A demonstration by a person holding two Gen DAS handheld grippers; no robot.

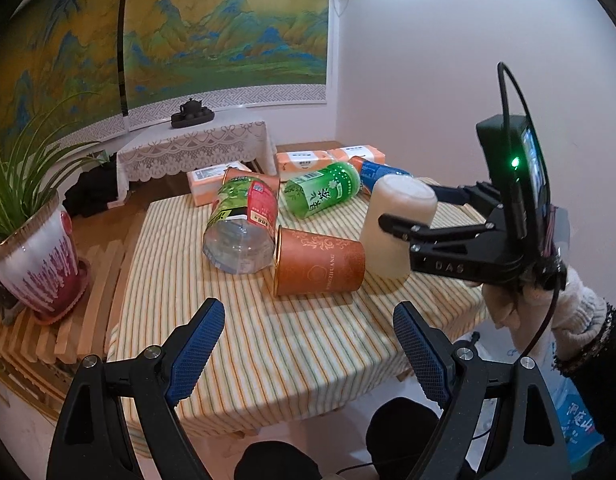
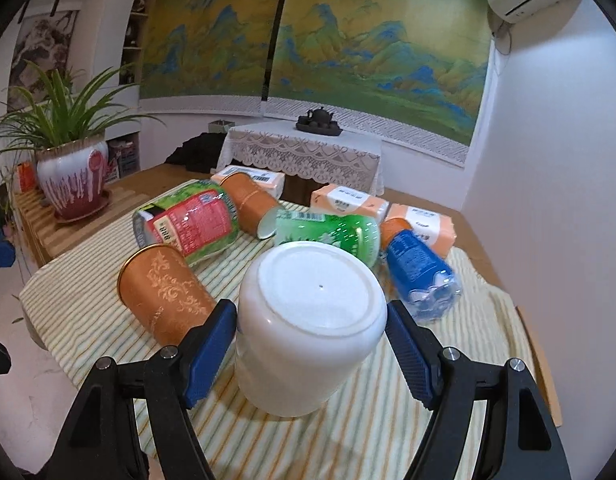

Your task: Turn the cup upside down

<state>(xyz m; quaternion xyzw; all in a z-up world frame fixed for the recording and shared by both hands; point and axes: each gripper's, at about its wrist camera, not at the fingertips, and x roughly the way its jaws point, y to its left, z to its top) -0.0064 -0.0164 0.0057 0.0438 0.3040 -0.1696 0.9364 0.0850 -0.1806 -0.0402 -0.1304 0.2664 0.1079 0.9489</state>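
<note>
Right hand-held gripper [image 2: 311, 334] clamps the white cup [image 2: 308, 320], base up; left hand-held gripper [image 1: 308, 344] gapes empty at six o'clock; next, settle it on the desk [image 1: 268, 340].

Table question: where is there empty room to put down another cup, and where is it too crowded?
The striped cloth is bare along the near edge, in front of the lying orange cup and the white cup, under the open left gripper. The back is crowded: bottles and tissue packs lie packed together.
</note>
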